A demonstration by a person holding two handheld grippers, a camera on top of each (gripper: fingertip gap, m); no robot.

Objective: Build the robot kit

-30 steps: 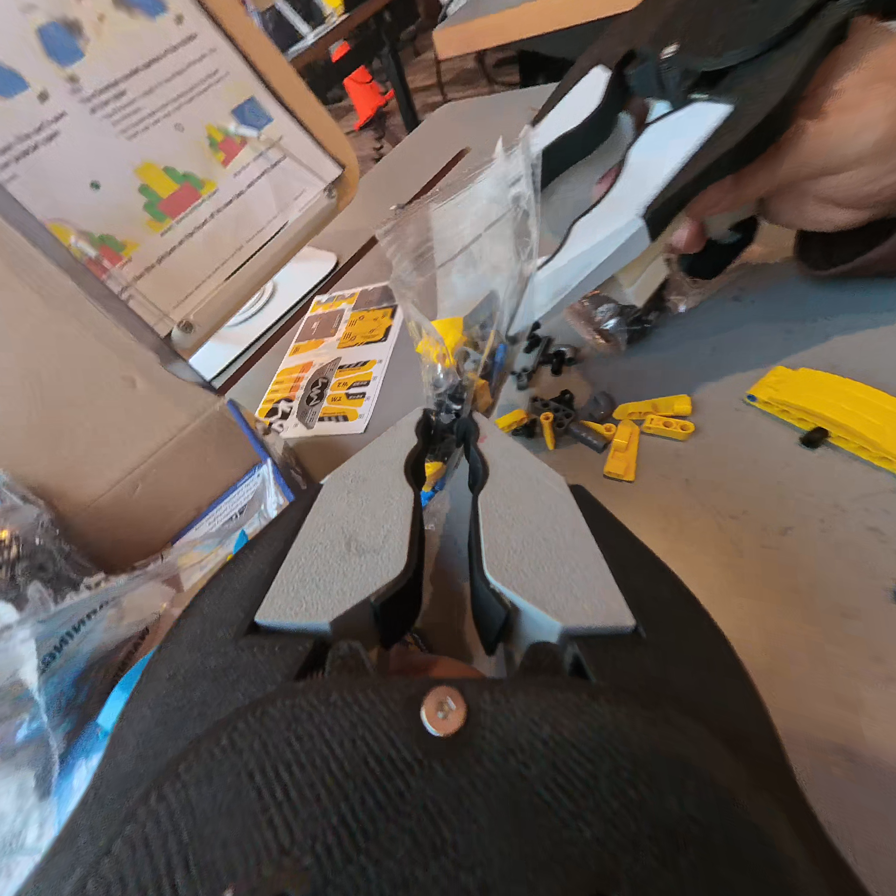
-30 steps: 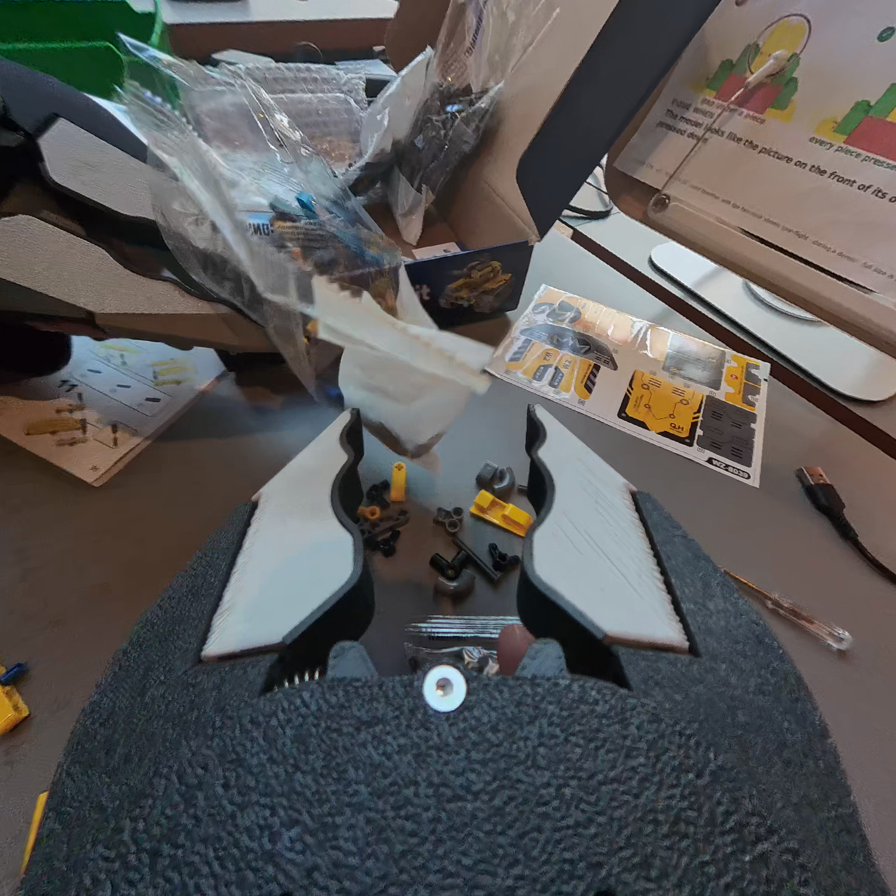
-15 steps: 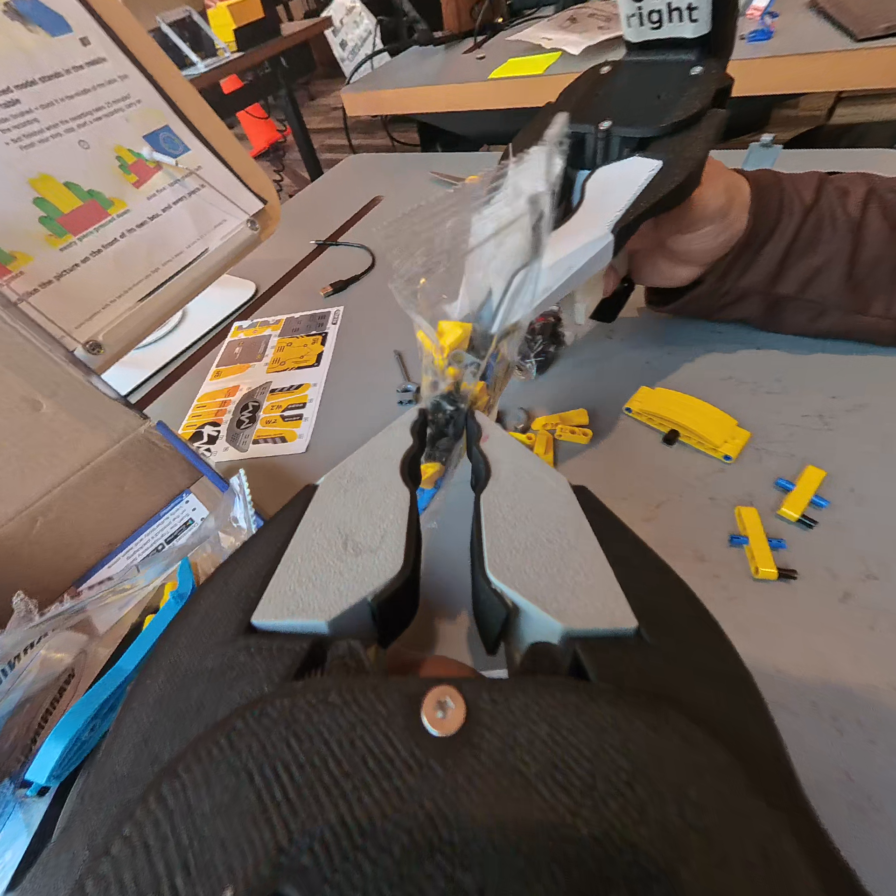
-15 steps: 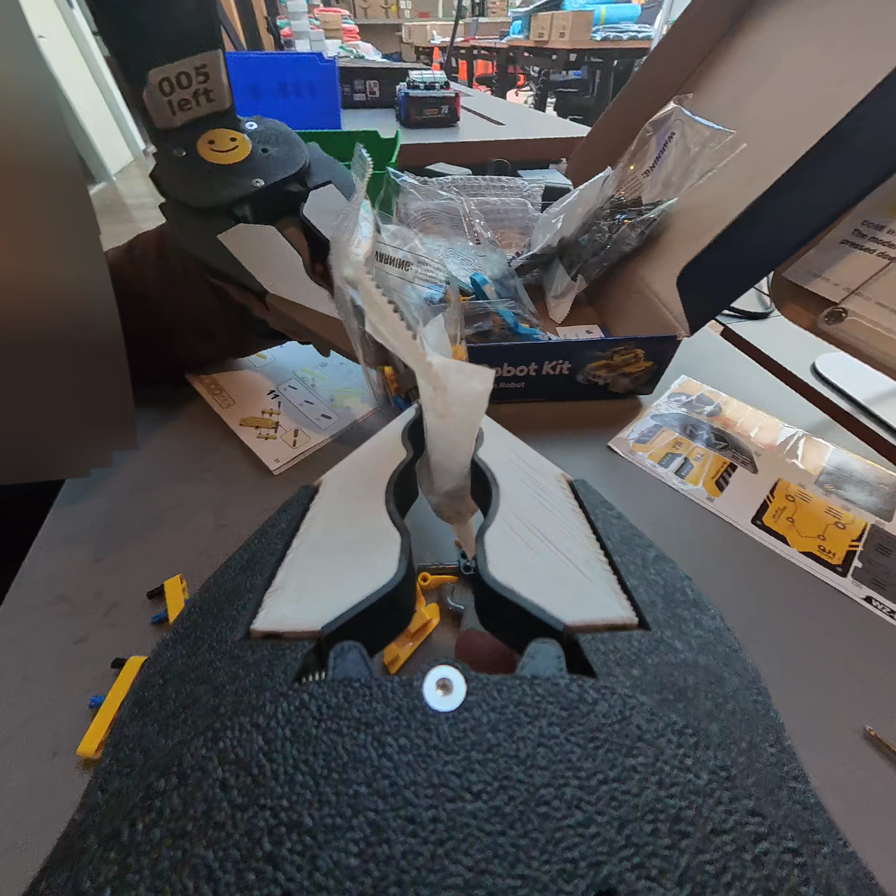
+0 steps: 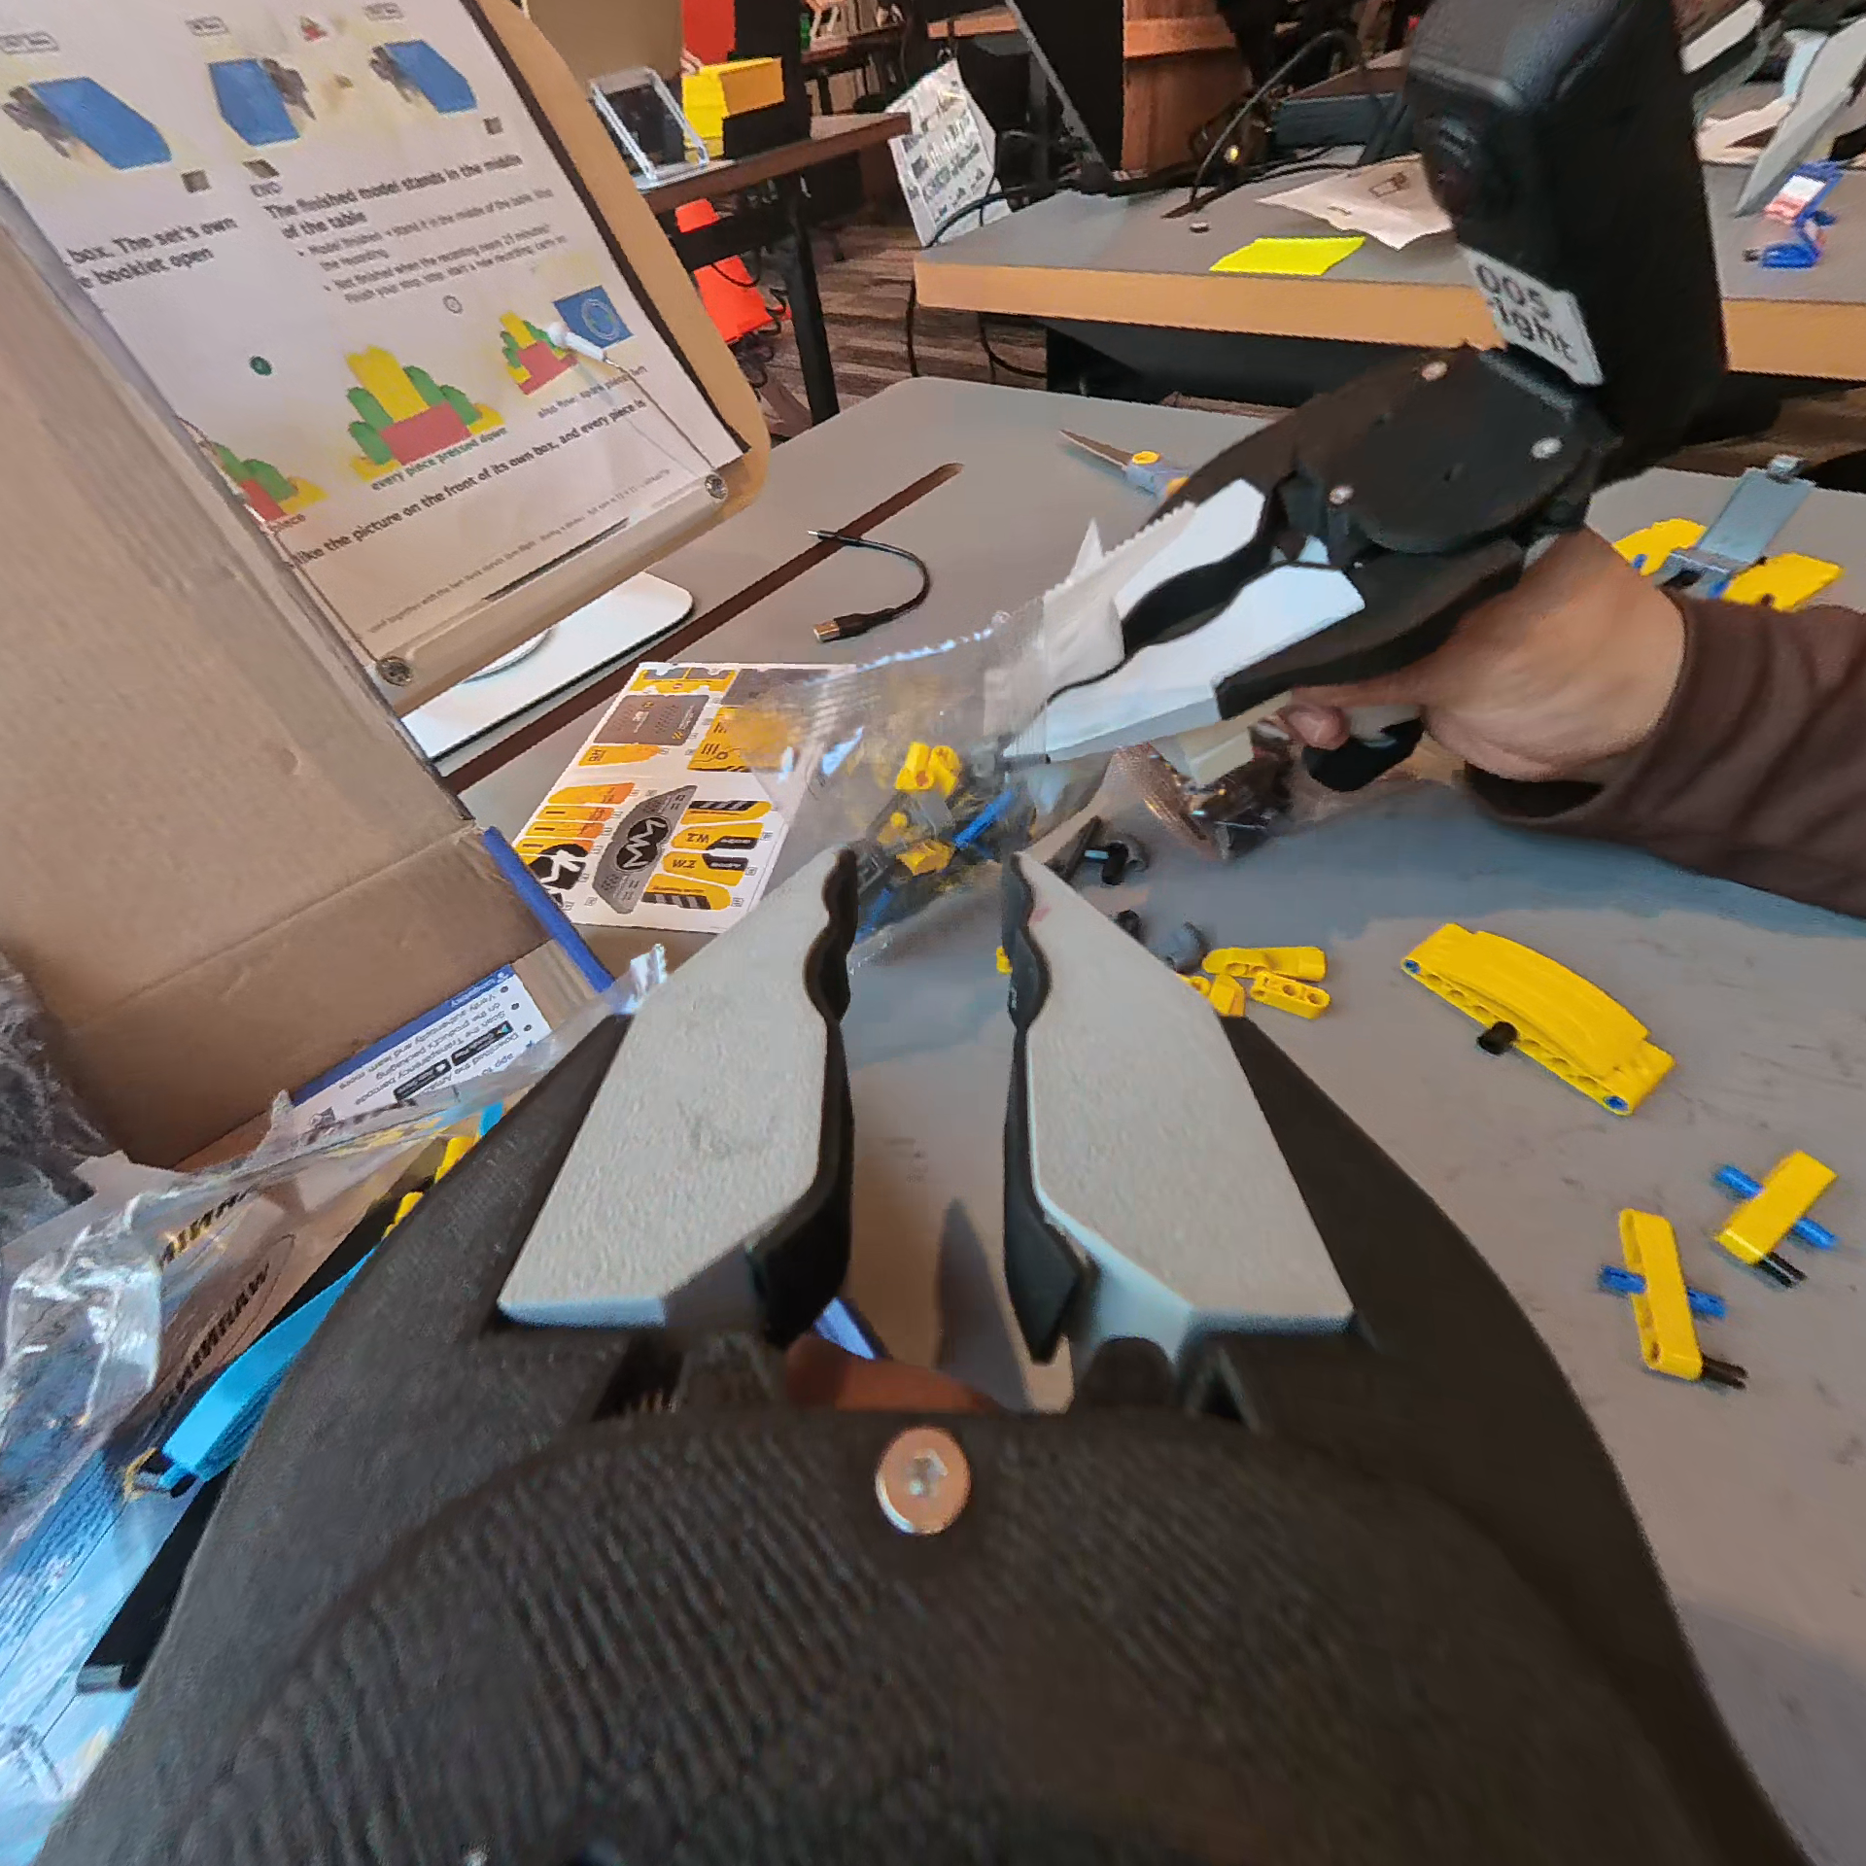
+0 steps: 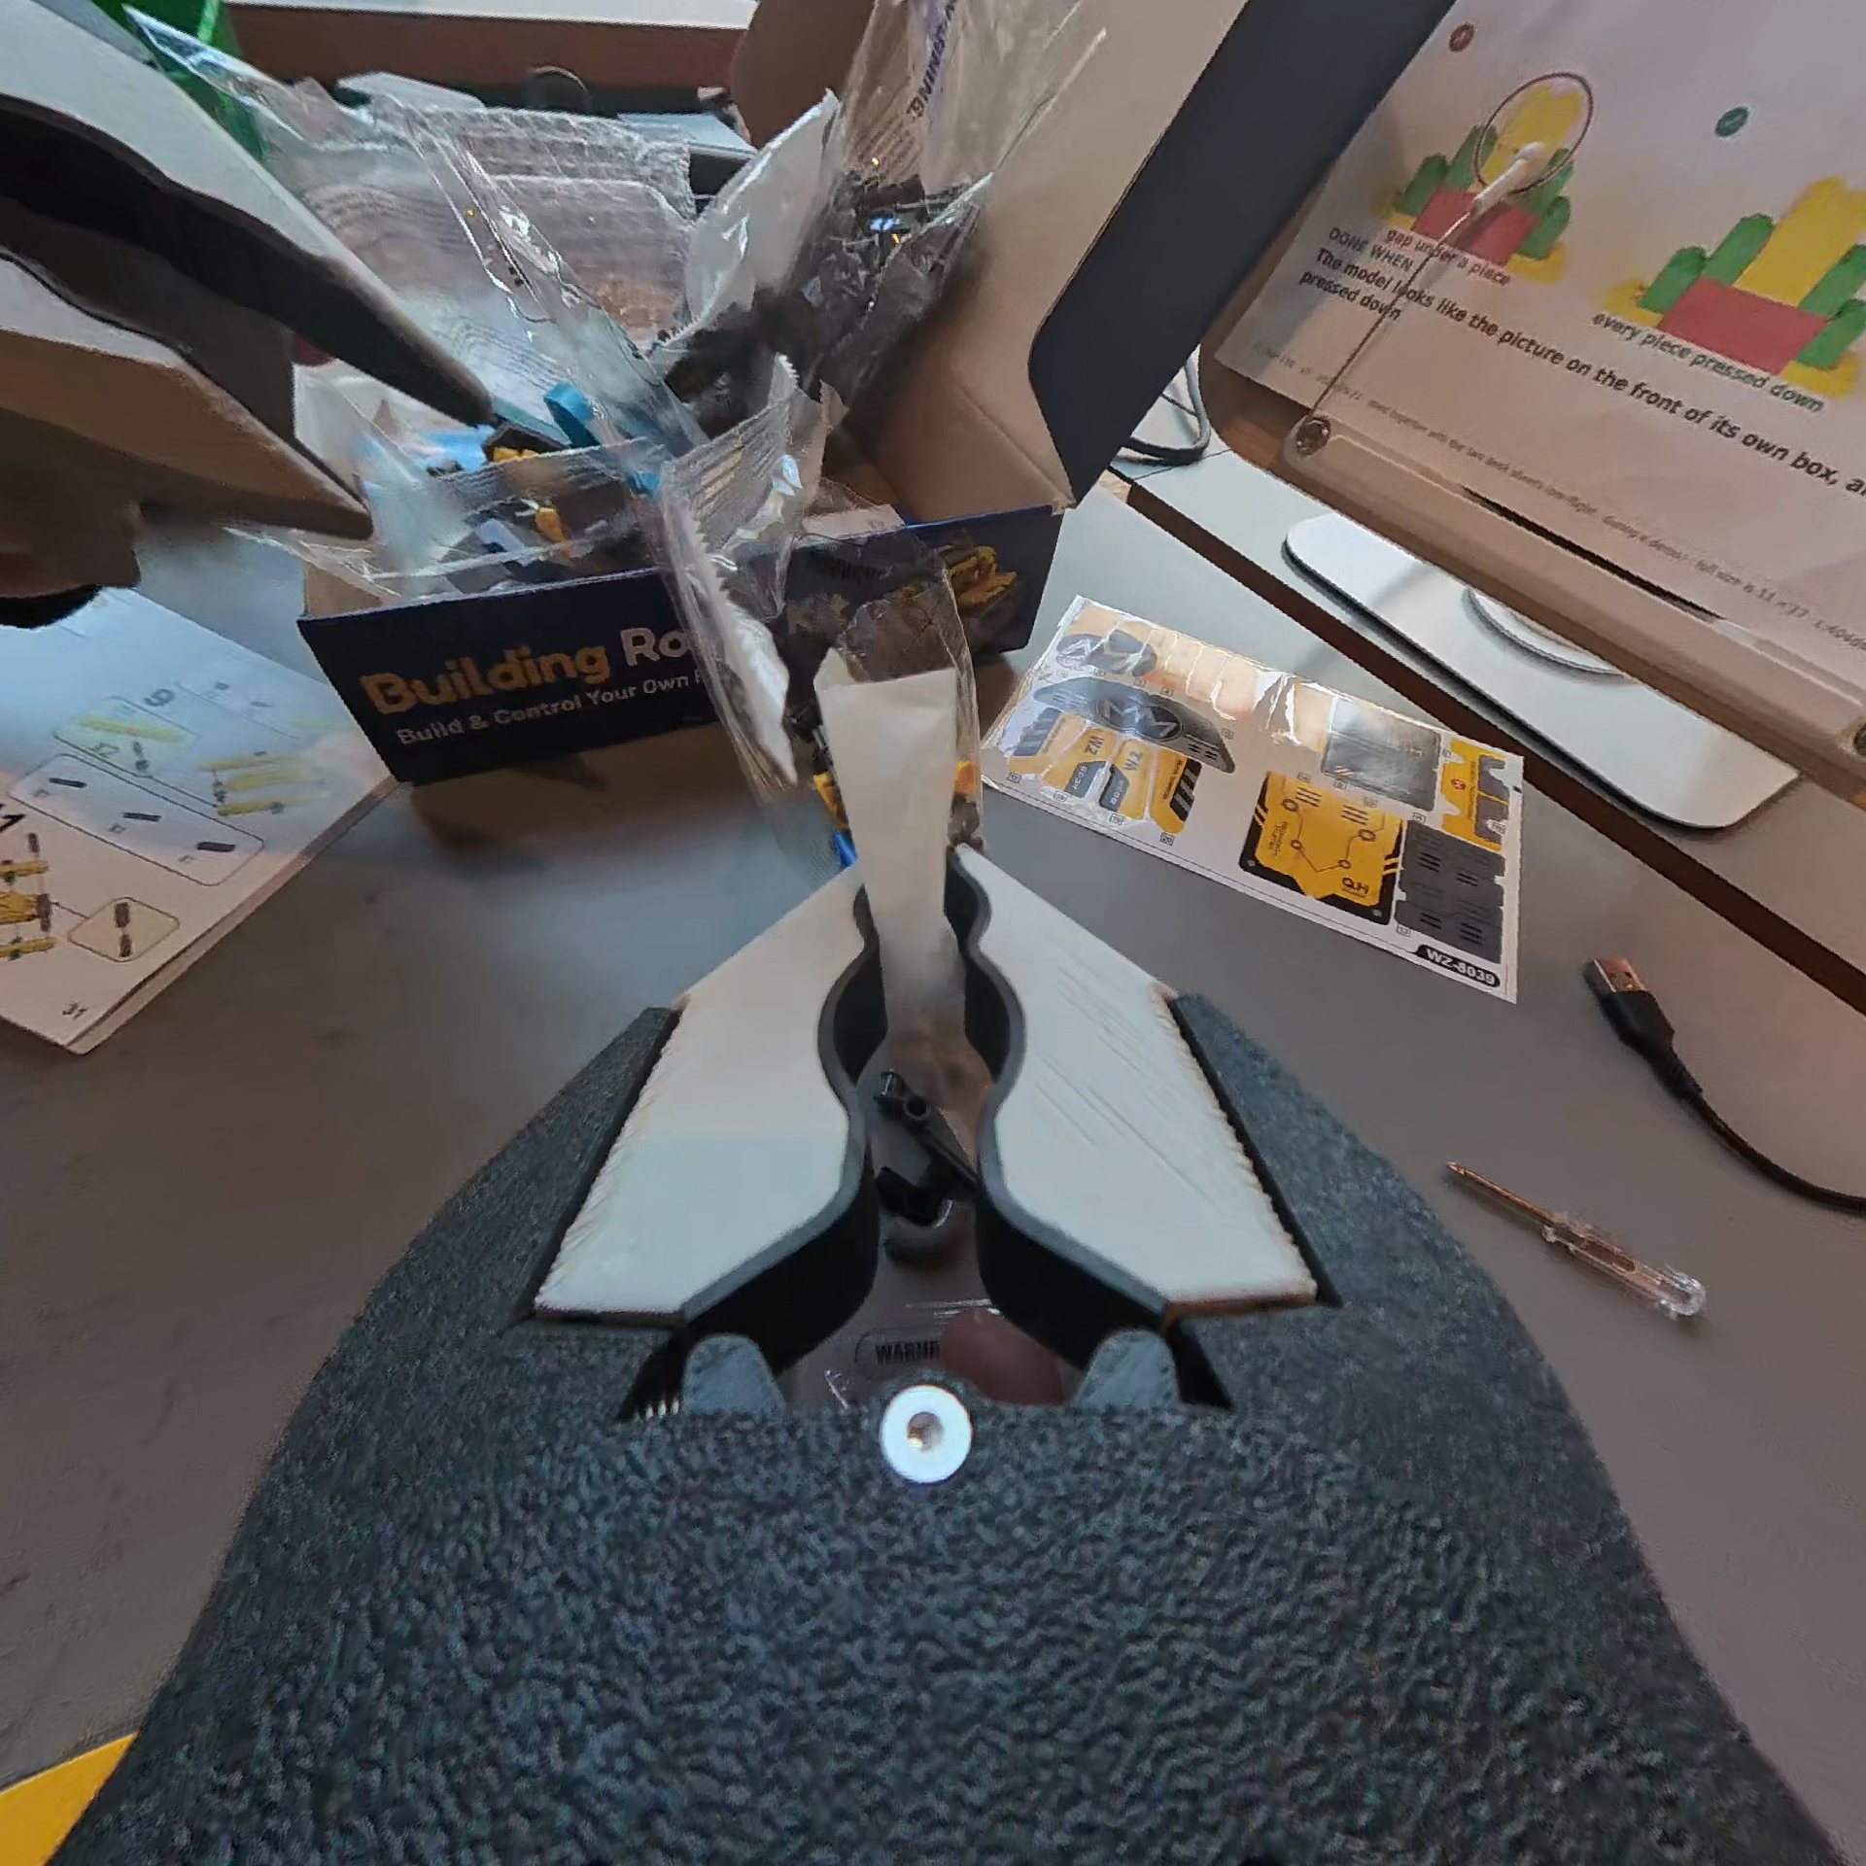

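Your right gripper (image 6: 914, 889) is clamped on the white paper end of the clear plastic bag of yellow and black parts (image 5: 909, 747), hanging above the grey table (image 5: 1515, 1161). Your left gripper (image 5: 924, 909) stands parted, empty, just beside it. Judged light, limp and slippery: grip the paper end.

clear plastic bag (image 5: 909, 747) with a white strip, yellow, blue and black bits inside, pinched in the white-and-black right claw (image 6: 914, 889). left claw (image 5: 924, 899) grey with black pads. ahead of it a yellow-black sticker sheet (image 5: 656, 808). right of it a yellow curved piece (image 5: 1535, 1015) on the grey surface (image 5: 1515, 1515). dark blue box (image 6: 565, 666) beyond the right claw.
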